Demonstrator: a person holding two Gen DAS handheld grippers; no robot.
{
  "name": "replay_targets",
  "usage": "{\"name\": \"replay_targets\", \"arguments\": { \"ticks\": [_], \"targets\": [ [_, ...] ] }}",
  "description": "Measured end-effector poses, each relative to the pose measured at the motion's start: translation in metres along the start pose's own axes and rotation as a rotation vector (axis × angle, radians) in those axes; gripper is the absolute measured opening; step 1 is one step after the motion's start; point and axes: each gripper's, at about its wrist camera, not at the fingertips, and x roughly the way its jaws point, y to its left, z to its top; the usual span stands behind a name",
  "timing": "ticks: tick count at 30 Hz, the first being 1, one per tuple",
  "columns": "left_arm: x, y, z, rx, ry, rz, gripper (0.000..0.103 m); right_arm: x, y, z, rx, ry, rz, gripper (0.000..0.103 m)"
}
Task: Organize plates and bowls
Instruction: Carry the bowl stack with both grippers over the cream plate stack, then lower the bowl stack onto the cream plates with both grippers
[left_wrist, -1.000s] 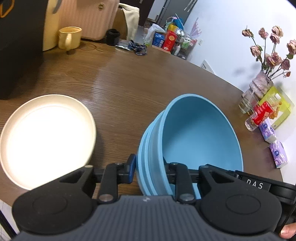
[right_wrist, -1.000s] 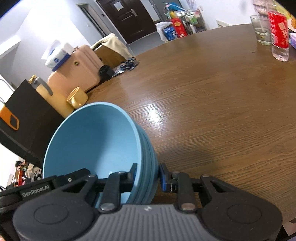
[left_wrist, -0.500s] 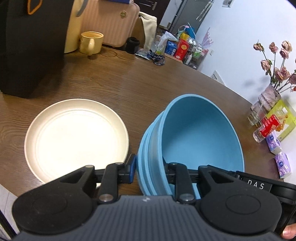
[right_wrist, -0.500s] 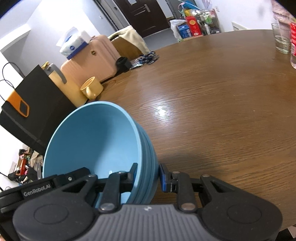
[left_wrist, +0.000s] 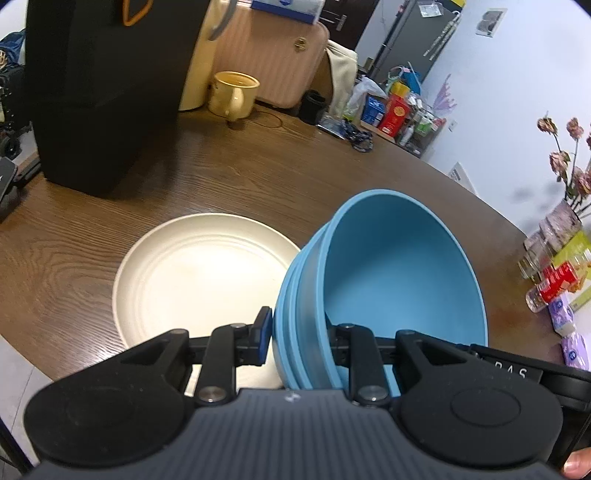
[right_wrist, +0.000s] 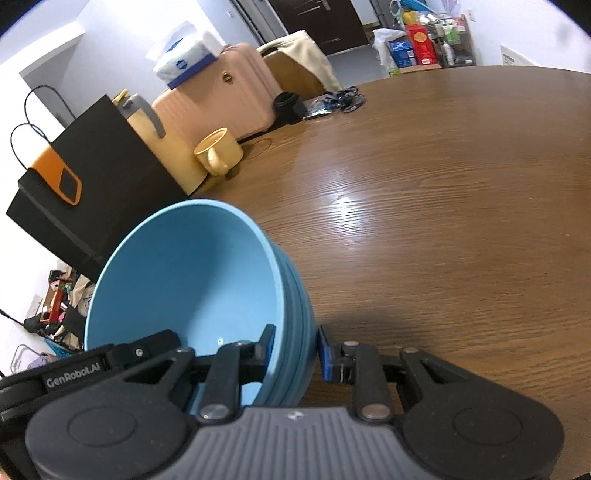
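Note:
A stack of blue bowls (left_wrist: 391, 280) hangs above the brown table, held from both sides. My left gripper (left_wrist: 295, 338) is shut on the stack's left rim, one finger outside and one inside. My right gripper (right_wrist: 293, 350) is shut on the opposite rim of the same blue bowls (right_wrist: 192, 280). A cream plate (left_wrist: 199, 284) lies flat on the table, just left of the stack and partly under it in the left wrist view. The right wrist view does not show the plate.
A black paper bag (left_wrist: 99, 92) stands behind the plate, with a yellow mug (left_wrist: 234, 92) and a pink suitcase (left_wrist: 273, 59) further back. A vase of dried flowers (left_wrist: 565, 206), glasses and small bottles (left_wrist: 550, 291) sit at the table's right edge. The wooden table (right_wrist: 461, 206) stretches right of the bowls.
Both grippers have carried the bowl stack leftwards over the table; the cream plate has slid from the far left towards the middle of the left wrist view, and the black bag looms closer.

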Motion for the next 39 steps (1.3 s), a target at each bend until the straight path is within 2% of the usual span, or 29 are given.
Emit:
{"name": "replay_targets", "arguments": {
  "ticks": [20, 39],
  "targets": [
    [0.011, 0.075, 0.028, -0.104, 0.007, 0.054, 0.024, 0.069, 0.063, 0.012, -0.059, 0.093, 0.022, 0.023],
    [0.028, 0.103, 0.034, -0.157, 0.031, 0.052, 0.024, 0.097, 0.078, 0.017, -0.085, 0.132, 0.001, 0.023]
  ]
}}
